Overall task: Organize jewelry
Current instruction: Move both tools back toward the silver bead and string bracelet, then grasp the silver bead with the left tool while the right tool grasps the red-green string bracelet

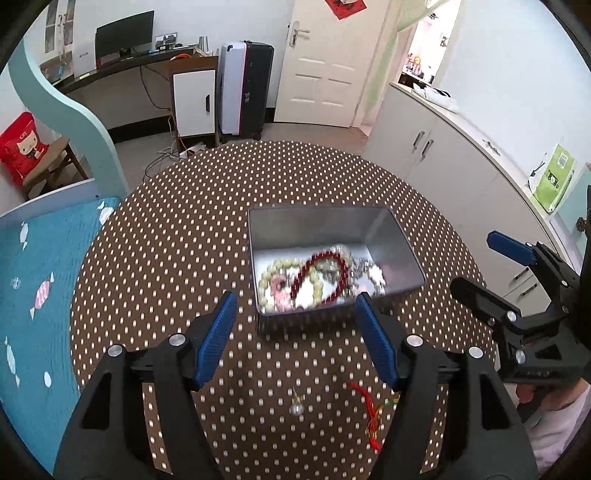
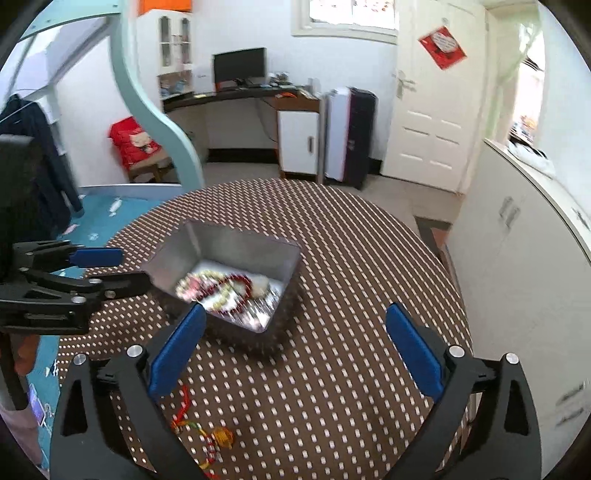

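- Tin point(image 1: 391, 236), worktop point(image 1: 184, 221): beads point(image 1: 317, 277) heaped inside.
- Red cord charm point(image 2: 199, 432): loose, near edge.
- Left tongs point(image 1: 295, 339), right tongs point(image 2: 295, 350): both spread, empty.

Silver tin point(image 1: 317, 225) holding dark red beads point(image 1: 321, 273), cream beads point(image 1: 275, 267), brown white-dotted tablecloth point(image 1: 166, 258), blue gripper pads point(image 1: 218, 332)

White walls close in a small room with a pale grey floor point(image 1: 295, 129). A white panelled door point(image 1: 321, 62) carries a red paper square point(image 2: 442, 44). Beside it stand two suitcases point(image 1: 245, 88) — one white, one dark — and a dark curved desk point(image 1: 122, 66) with a monitor point(image 1: 125, 35). White cabinets point(image 1: 443, 155) line the right side. A window point(image 2: 351, 14) lets in daylight. A pale blue curved frame point(image 1: 62, 99) rises near a wooden stool point(image 1: 55, 162) holding a red cushion point(image 1: 22, 147).
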Action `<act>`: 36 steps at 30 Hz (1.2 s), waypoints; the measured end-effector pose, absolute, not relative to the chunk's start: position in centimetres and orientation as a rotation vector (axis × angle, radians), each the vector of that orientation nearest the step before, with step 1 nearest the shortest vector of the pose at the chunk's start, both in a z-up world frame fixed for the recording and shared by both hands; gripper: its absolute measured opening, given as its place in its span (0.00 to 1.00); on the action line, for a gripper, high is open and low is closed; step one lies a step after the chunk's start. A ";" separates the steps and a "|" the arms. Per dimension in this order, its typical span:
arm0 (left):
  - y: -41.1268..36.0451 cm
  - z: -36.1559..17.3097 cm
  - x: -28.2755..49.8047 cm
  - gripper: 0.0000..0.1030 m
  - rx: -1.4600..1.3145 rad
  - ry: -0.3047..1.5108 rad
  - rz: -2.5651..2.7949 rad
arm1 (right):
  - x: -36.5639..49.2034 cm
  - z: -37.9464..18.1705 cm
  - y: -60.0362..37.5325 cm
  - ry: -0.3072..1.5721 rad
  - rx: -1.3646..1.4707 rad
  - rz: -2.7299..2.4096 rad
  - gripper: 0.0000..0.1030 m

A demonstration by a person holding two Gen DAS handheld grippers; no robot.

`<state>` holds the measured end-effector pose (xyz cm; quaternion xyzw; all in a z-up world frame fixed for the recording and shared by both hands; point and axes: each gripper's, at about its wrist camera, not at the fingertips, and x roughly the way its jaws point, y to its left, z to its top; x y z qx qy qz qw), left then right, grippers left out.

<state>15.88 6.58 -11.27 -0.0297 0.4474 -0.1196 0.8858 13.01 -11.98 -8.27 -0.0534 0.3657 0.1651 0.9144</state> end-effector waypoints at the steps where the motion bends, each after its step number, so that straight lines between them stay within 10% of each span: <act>1: 6.6 -11.4 15.4 0.66 -0.058 0.934 -0.246 | 12.7 -8.6 -12.3 0.772 -0.098 0.318 0.93; 11: 7.0 -15.3 9.4 0.67 -0.042 1.006 -0.226 | 6.9 -12.8 -12.8 0.844 -0.080 0.346 0.90; 20: 6.9 -17.5 6.0 0.67 -0.047 1.046 -0.244 | 4.4 -14.5 -9.3 0.853 -0.196 0.459 0.53; 24: 7.4 -18.0 5.4 0.67 -0.059 1.056 -0.235 | 4.7 -16.0 -8.1 0.902 -0.247 0.489 0.14; 36: 7.7 -17.7 8.7 0.66 -0.079 1.058 -0.272 | 5.9 -15.3 -10.0 0.885 -0.197 0.461 0.05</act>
